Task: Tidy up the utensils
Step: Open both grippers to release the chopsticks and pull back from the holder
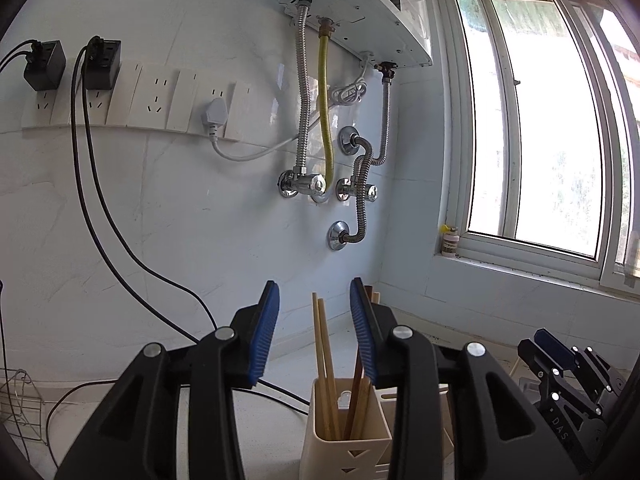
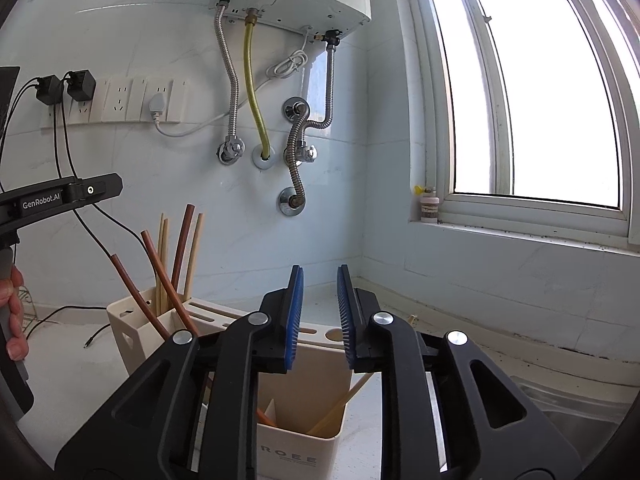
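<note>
Your left tool [image 1: 314, 294] stands released around upright chopsticks [image 1: 323, 344] in the holder [image 1: 346, 446]; your right tool [image 2: 320, 280] stands released, empty.

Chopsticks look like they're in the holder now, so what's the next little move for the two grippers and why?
Probably lift both grippers back and clear. The left gripper and right gripper stand open, neither pinching anything, and the chopsticks already stand in the cream holder, so nothing needs holding and retreating straight up avoids knocking them.
</note>
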`<state>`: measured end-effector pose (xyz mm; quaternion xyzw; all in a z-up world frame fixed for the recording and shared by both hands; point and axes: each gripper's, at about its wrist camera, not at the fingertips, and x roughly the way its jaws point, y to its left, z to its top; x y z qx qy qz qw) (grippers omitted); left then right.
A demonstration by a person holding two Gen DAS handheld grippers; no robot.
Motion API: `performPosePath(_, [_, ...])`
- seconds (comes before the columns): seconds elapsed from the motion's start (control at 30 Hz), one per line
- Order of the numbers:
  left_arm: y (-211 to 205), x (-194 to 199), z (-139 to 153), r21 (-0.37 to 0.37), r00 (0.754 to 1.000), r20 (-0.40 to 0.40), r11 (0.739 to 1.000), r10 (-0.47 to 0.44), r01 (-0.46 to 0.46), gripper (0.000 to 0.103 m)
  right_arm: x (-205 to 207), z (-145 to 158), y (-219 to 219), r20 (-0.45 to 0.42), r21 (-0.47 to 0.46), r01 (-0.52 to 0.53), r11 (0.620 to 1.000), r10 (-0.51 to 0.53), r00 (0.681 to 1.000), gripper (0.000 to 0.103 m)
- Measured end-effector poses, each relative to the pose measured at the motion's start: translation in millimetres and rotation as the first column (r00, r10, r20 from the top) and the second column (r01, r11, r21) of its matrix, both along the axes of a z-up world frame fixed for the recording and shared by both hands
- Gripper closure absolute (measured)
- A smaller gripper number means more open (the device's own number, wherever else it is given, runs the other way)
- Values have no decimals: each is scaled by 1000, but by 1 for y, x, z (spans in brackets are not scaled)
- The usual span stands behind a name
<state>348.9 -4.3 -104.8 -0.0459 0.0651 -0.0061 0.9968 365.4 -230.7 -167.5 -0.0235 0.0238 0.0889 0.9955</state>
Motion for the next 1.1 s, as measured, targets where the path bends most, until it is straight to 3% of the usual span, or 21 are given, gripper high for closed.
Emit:
performPosePath(0.23, [26, -27, 18, 21, 998, -5, 997, 70, -69, 66, -6, 17, 1, -9, -12, -25, 1000, 25, 1000, 75])
performPosePath(0.33, [39, -45, 27, 29, 994, 1, 994, 109, -109, 53, -12, 23, 2, -17, -5, -31, 1000, 31, 999, 75])
performPosePath(0.57, [70, -94, 45, 110, 974, -14, 969, 226, -223, 51, -33, 35, 16, -11, -11, -67, 998, 67, 998, 62])
performPosePath(0.6, [75, -102, 47, 129, 970, -13, 962, 244, -240, 50, -38, 36, 18, -9, -8, -76, 997, 76, 997, 57])
performPosePath(0.67, [88, -119, 51, 157, 958, -20, 947, 287, -281, 38, -46, 38, 25, -6, -10, -99, 995, 99, 995, 54])
performPosePath(0.77, [110, -142, 53, 135, 938, -55, 933, 342, -333, 37, -55, 38, 37, -18, -20, -138, 990, 138, 990, 53])
performPosePath(0.87, [131, -166, 52, 100, 918, -98, 921, 385, -375, 37, -66, 37, 49, -34, -13, -175, 985, 174, 984, 46])
performPosePath(0.97, [146, -188, 49, 112, 894, -124, 901, 430, -418, 37, -76, 37, 62, -52, -9, -211, 977, 210, 976, 44])
performPosePath(1.0, [150, -195, 48, 114, 887, -132, 896, 442, -429, 36, -80, 37, 66, -56, -7, -223, 975, 222, 973, 38])
performPosePath(1.1, [162, -217, 44, 110, 866, -157, 880, 475, -463, 26, -91, 37, 79, -74, -4, -266, 964, 265, 961, 33])
